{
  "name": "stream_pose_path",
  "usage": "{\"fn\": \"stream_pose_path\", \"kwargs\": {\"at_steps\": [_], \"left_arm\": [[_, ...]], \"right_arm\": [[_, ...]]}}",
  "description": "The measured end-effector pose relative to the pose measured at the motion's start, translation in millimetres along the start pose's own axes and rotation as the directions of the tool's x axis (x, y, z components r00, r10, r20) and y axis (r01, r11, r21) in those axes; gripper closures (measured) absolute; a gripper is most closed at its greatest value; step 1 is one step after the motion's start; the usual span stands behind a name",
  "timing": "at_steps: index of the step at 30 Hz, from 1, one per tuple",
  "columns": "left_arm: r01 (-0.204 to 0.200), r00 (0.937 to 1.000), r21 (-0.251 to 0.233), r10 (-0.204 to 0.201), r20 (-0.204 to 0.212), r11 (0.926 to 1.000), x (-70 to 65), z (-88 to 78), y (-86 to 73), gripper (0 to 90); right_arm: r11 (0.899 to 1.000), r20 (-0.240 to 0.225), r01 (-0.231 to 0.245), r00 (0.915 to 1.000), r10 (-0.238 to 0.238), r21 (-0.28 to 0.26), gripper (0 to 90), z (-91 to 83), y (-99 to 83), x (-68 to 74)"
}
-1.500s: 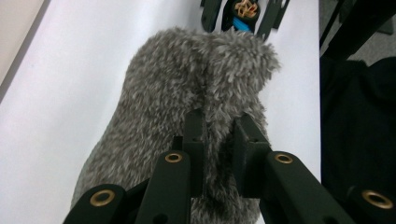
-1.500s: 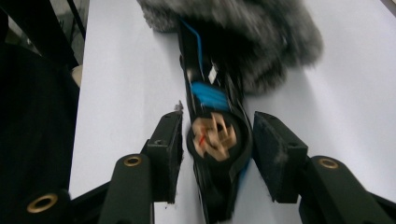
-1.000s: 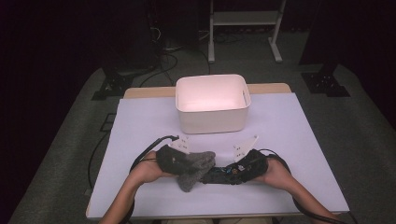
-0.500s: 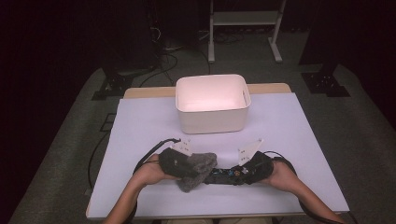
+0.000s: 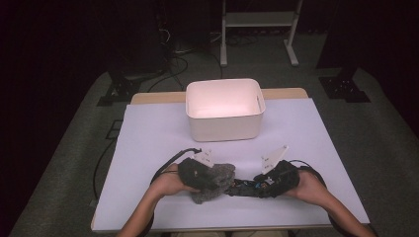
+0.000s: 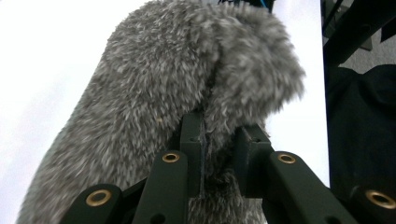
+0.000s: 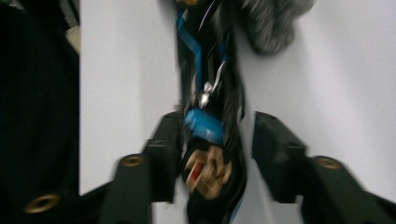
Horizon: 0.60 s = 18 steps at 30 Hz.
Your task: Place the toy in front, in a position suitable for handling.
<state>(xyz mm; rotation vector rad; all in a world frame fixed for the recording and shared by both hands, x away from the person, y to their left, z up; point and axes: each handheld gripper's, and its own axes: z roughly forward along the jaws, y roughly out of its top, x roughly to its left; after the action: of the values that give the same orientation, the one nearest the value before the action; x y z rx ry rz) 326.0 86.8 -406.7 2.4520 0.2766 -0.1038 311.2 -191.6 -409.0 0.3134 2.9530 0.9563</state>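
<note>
Left gripper [image 6: 217, 144] fingers pinch grey fur [image 6: 187, 84]; right gripper [image 7: 212, 154] fingers open, straddling dark strap [image 7: 210, 116], likely stretching it along table [image 5: 148, 133].

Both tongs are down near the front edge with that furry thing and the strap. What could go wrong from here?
The right tongs stand open around the blue-and-black strap, so it could slip free. The left tongs pinch only a fold of the grey furry item, which may pull out. The white bin sits farther back.

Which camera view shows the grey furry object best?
The left gripper view: the grey furry object is close, sharp, pinched by the jaws. The high view shows it small by the left gripper; the right gripper view shows a blurred edge.
</note>
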Motion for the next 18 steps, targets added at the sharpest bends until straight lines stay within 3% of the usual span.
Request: {"fn": "stream_pose_path", "kwargs": {"at_steps": [4,9,11,12,15,18], "left_arm": [[0.003,0.9999,0.002,-0.003,0.013,1.0,0.6,7.9,2.4,75.7],[0.003,0.9999,-0.001,-0.003,0.013,1.0,1.3,8.1,3.1,75.8],[-0.002,1.0,-0.01,0.002,0.003,0.9999,1.1,7.4,3.0,75.7],[0.003,1.0,-0.017,-0.003,0.001,0.9999,1.2,6.3,3.1,75.8],[-0.001,1.0,-0.026,0.001,-0.006,0.9997,0.9,1.9,3.6,77.1],[0.006,0.9998,-0.056,-0.007,-0.017,0.9984,2.4,-10.1,3.2,77.7]], "right_arm": [[0.999,0.0,0.025,0.9997,-0.025,0.028,46.0,9.5,19.6,0.6],[0.993,0.0,0.046,0.9989,-0.047,0.104,43.8,27.1,36.9,0.1],[0.99,0.005,0.059,0.9982,-0.06,0.128,46.6,33.5,43.9,2.1],[0.988,0.0,0.067,0.9977,-0.067,0.142,52.8,35.9,47.7,3.7],[0.978,-0.002,0.106,0.9942,-0.107,0.178,55.9,40.4,57.7,6.4],[0.988,-0.008,0.094,0.9956,-0.093,0.124,56.0,38.8,60.8,2.8]]}}
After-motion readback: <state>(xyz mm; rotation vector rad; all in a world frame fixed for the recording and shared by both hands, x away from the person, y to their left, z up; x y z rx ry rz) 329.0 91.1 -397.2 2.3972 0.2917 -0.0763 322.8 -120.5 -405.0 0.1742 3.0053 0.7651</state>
